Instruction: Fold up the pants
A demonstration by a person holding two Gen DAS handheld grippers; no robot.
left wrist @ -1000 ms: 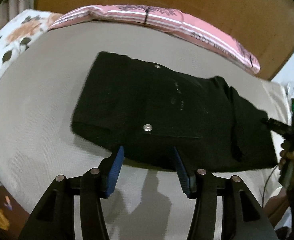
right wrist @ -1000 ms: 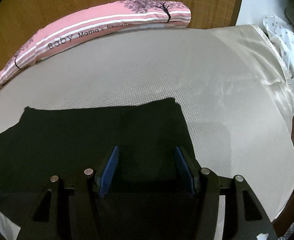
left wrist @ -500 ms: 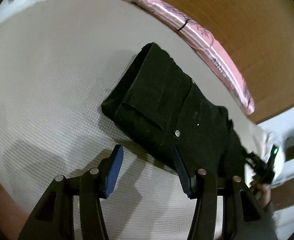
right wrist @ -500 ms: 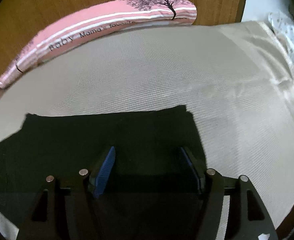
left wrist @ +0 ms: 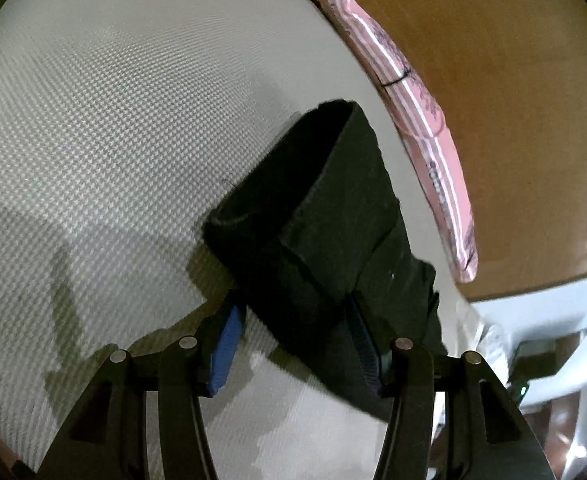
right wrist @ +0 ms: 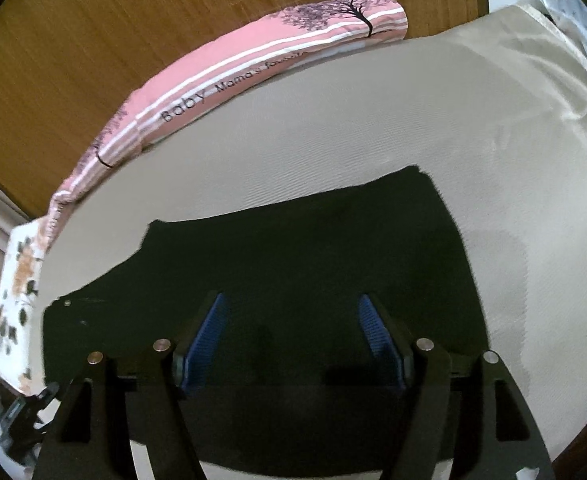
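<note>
Black pants (right wrist: pixel 293 264) folded lengthwise, flat on beige bedsheet, near pink pillow.

The left gripper (left wrist: pixel 293 340) points downward with jaws parted, while the right gripper's (right wrist: pixel 291 336) jaws are opening.

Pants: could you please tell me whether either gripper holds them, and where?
Neither grips the pants. The left gripper has its open jaws astride a corner without pinching it; the right gripper has its jaws opening over flat cloth.
</note>
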